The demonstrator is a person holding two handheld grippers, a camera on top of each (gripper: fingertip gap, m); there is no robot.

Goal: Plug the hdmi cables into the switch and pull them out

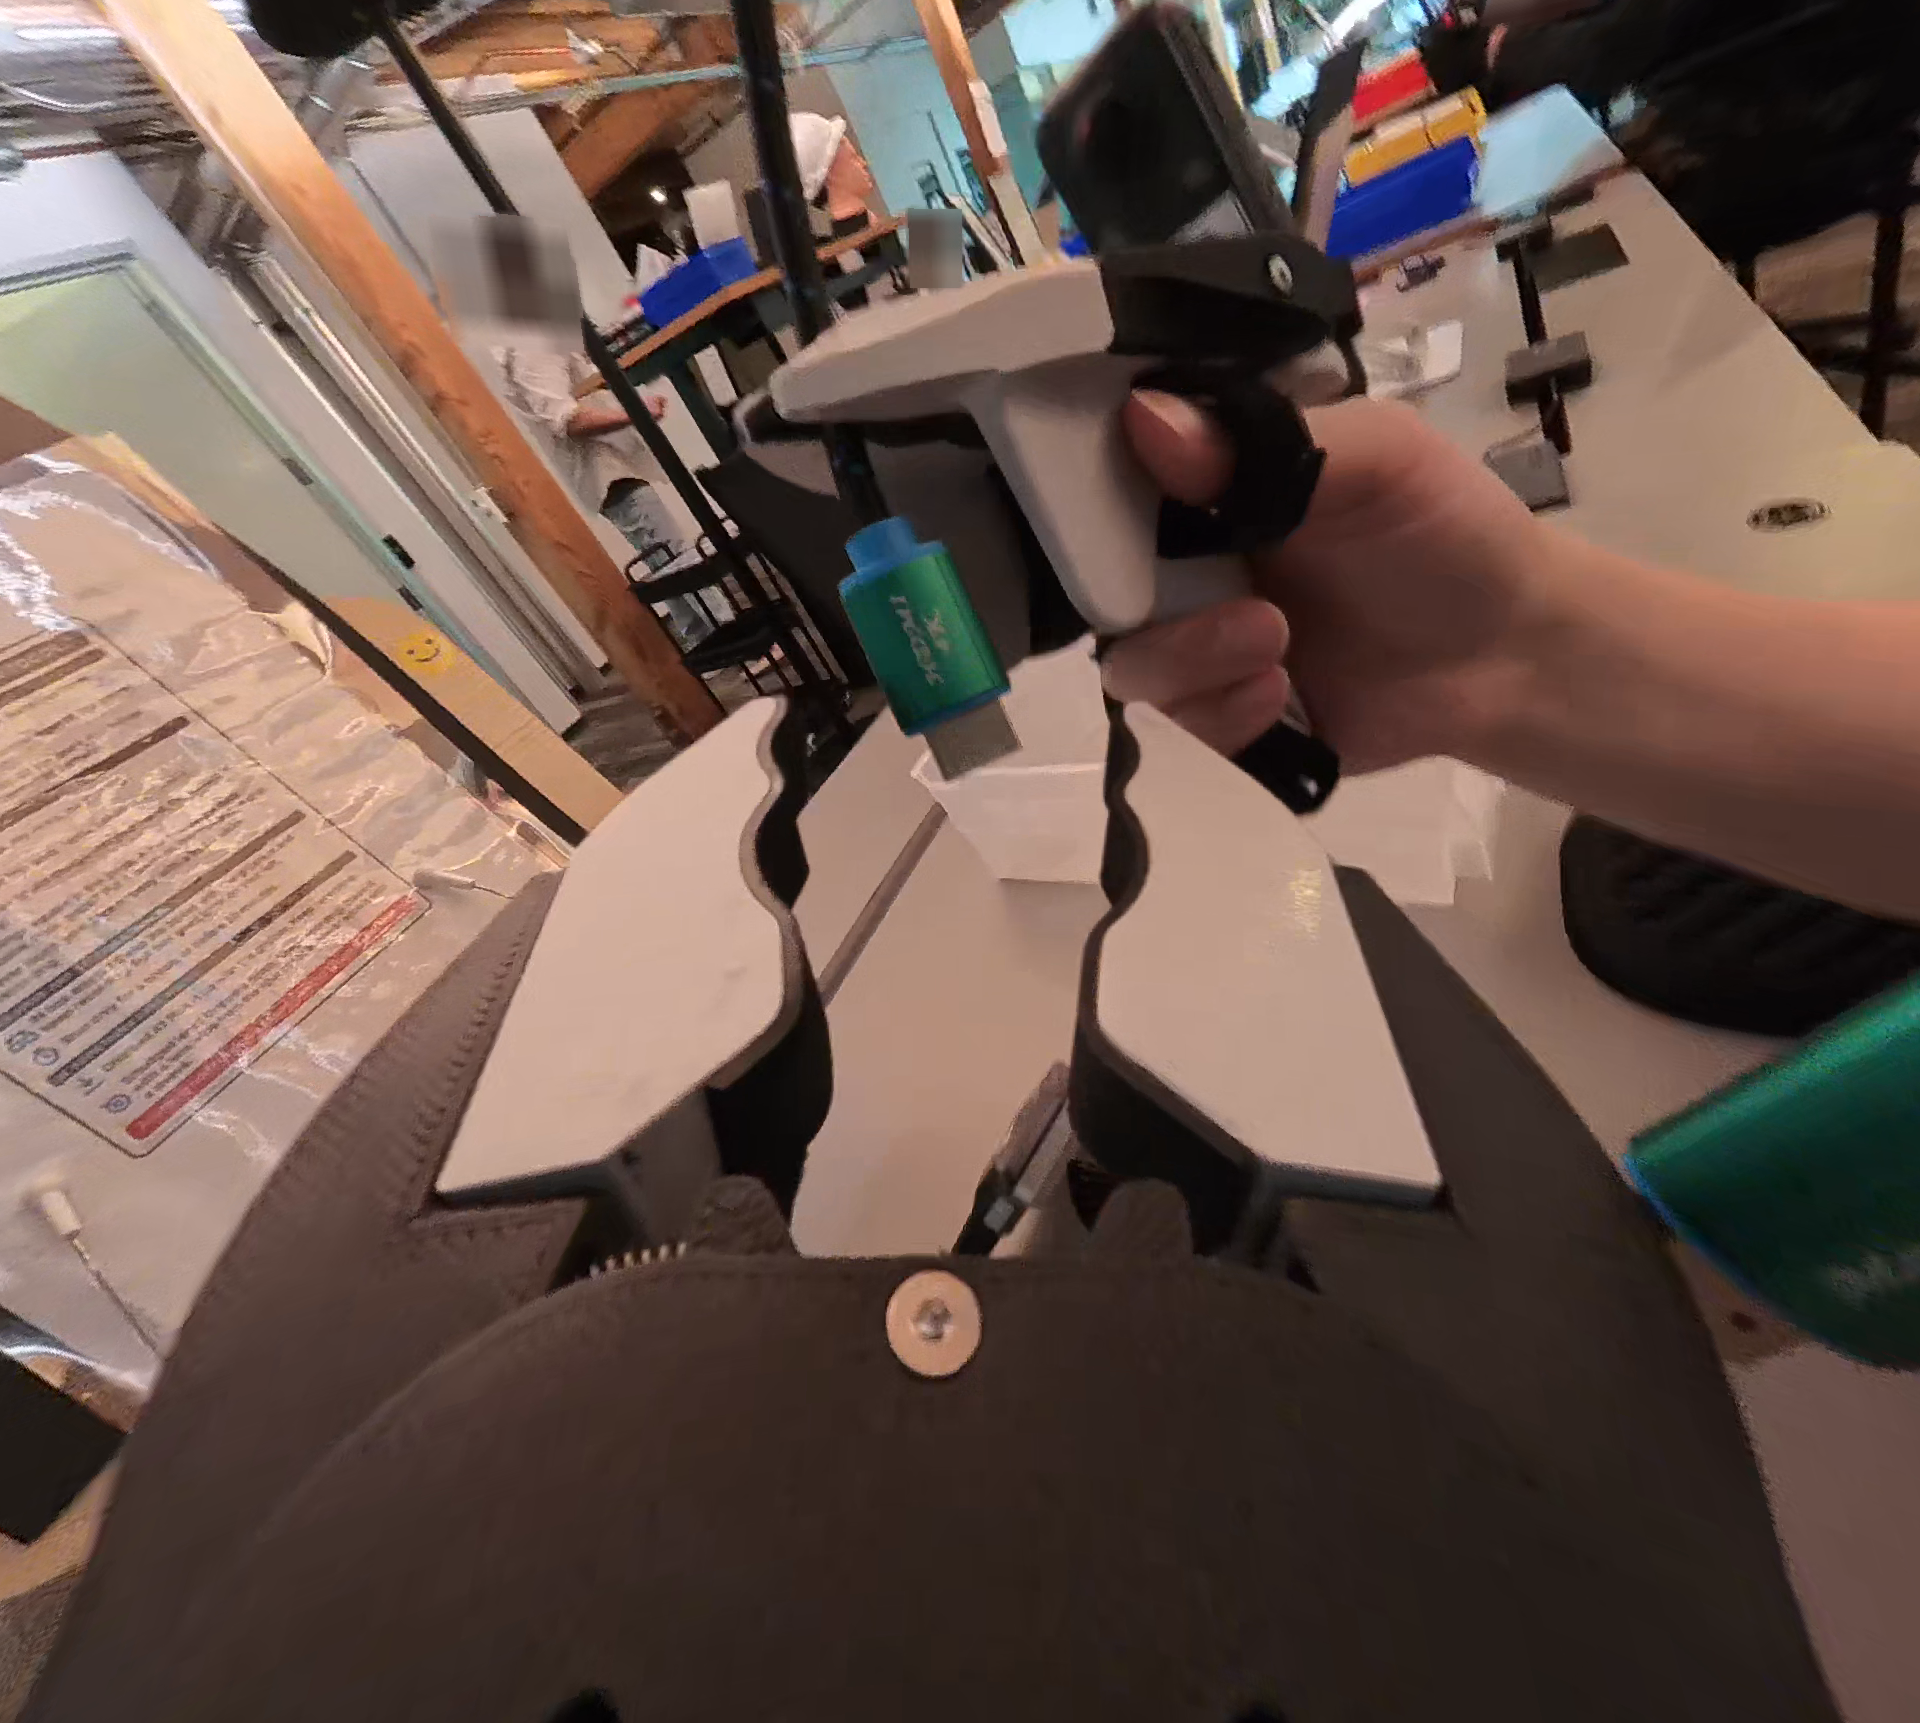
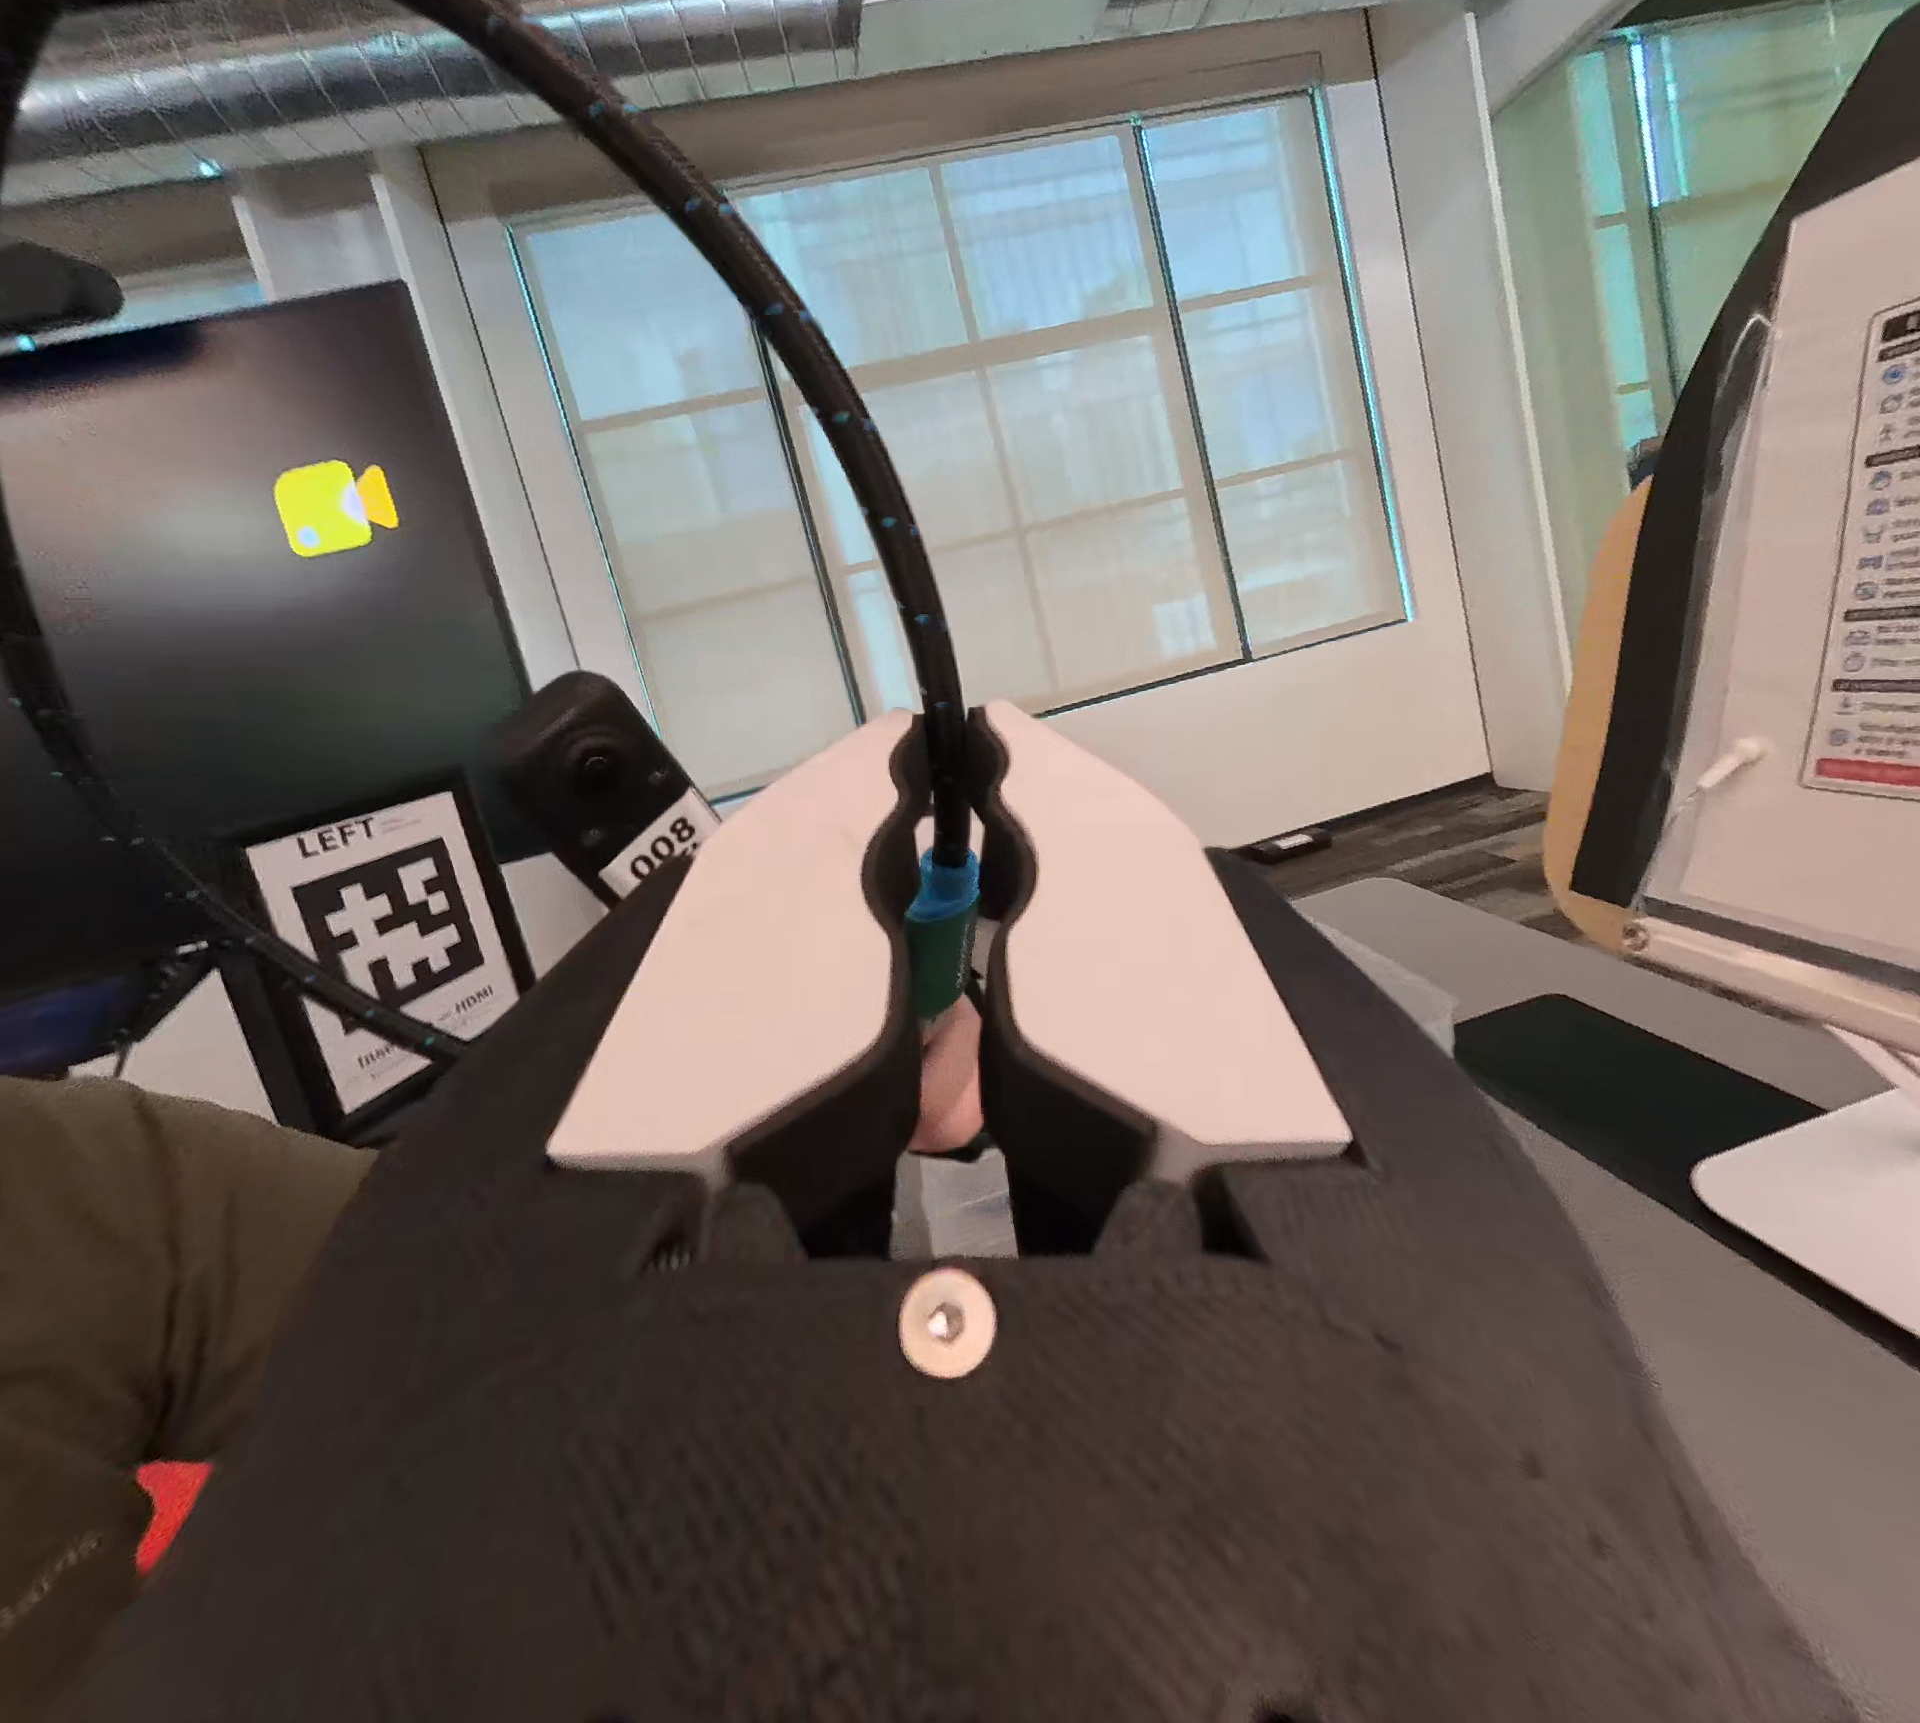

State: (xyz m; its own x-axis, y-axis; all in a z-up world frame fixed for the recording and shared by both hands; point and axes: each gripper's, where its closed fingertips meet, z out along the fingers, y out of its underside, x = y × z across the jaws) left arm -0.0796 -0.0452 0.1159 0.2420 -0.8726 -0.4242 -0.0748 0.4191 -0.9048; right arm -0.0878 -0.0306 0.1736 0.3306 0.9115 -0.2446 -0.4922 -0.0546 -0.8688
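Your left gripper (image 1: 945,800) is spread, holding nothing, over the white table (image 1: 1039,946). Just beyond its tips sits a clear plastic tub (image 1: 1013,816); I cannot tell its contents. Above the tub, your right gripper (image 2: 948,826) pinches the green HDMI plug (image 1: 925,639), metal tip downward. Behind hang ducts (image 2: 416,63).

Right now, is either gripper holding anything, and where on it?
Right gripper clamps the HDMI cable at its blue-and-green plug end. Left gripper is open, holding nothing.
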